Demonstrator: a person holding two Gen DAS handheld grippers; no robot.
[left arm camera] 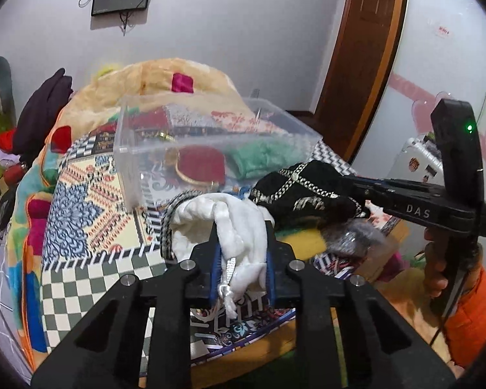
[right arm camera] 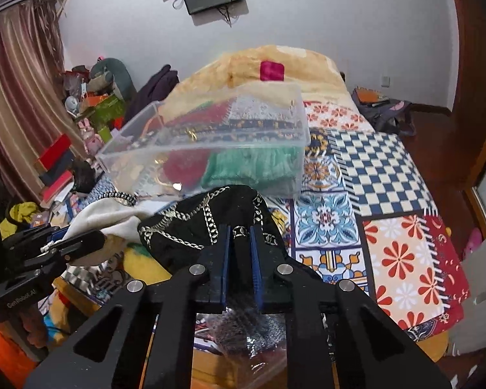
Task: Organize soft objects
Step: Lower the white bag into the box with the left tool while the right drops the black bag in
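My left gripper is shut on a white soft pouch with a drawstring, held above the bed's near edge. My right gripper is shut on a black pouch with gold chain pattern, also seen in the left wrist view beside the white one. A clear plastic box stands on the bed just beyond both pouches. It holds a red pouch and a green cloth. The box also shows in the right wrist view.
The patterned bedspread stretches to the right. A beige blanket is heaped behind the box. A yellow soft item and a grey bagged item lie below the grippers. Clutter lines the left wall.
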